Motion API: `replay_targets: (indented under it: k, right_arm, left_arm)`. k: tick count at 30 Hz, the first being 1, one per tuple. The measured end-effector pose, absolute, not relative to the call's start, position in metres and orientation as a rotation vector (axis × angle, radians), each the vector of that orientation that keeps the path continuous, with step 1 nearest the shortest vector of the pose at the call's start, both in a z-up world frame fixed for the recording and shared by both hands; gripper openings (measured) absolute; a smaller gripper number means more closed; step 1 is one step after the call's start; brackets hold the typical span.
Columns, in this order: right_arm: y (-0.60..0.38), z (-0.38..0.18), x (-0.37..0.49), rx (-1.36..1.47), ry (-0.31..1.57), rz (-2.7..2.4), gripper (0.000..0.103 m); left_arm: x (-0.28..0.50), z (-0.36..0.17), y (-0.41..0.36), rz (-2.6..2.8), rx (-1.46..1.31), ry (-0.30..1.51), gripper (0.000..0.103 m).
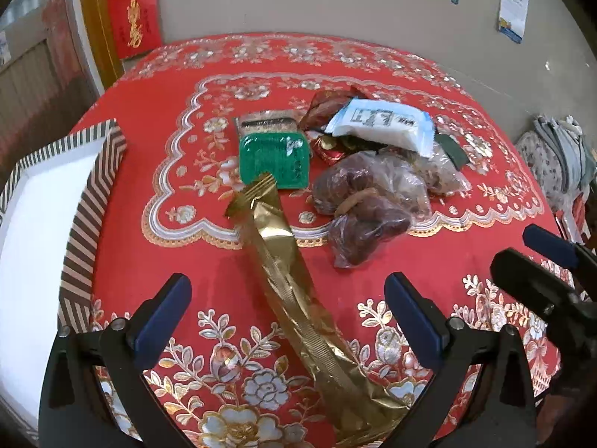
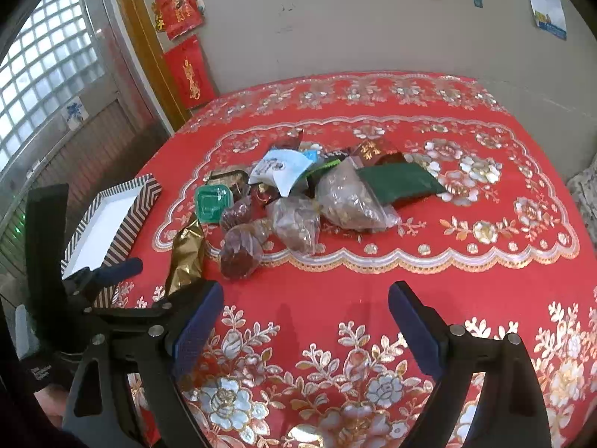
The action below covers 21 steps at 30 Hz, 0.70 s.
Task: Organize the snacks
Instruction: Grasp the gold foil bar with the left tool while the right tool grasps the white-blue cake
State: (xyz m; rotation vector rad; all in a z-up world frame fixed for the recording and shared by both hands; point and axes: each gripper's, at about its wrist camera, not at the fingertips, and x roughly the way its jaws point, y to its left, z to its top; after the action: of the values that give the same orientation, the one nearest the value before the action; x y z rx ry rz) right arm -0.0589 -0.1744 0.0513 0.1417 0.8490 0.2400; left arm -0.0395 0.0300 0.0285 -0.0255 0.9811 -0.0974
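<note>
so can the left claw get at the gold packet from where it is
Probably yes: the left claw is open, and the gold packet lies flat on the cloth between its fingers, with nothing on top of it.

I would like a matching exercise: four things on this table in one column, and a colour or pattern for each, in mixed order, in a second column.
Things:
1. long wrapper
2. square tub
3. tray rim
4. tablecloth

Descriptions:
A. striped brown and white
B. red with flowers
C. gold
D. green

Pairs: 1-C, 2-D, 3-A, 4-B
</note>
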Motion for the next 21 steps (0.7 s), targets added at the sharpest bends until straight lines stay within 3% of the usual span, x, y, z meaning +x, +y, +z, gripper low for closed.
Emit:
replay_targets:
  k: [3, 5, 9, 14, 21]
  right_arm:
    - [-0.172, 0.053, -0.055, 0.150, 0.839, 0.249, 0.091]
    - [-0.170, 0.055, -0.049, 0.156, 0.826, 0.259, 0.091]
    - [-0.157, 0.068, -0.026, 0.085, 0.783, 0.292, 0.091]
    - [-0.132, 0.071, 0.025, -0.145, 0.798, 0.311, 0.091]
    - [-0.106, 0.058, 0.067, -0.346, 0.883, 0.370, 0.086]
  left_arm:
    - [-0.038, 0.023, 0.030, -0.113, -0.040, 1.008, 0.090]
    - [-0.035, 0.017, 0.030, -0.127, -0.039, 1.045, 0.069]
    - [-0.039, 0.015, 0.035, -0.129, -0.011, 1.040, 0.058]
    - [-0.039, 0.016, 0.045, -0.132, -0.004, 1.044, 0.031]
    - [-0.036, 0.017, 0.050, -0.151, 0.016, 1.057, 0.031]
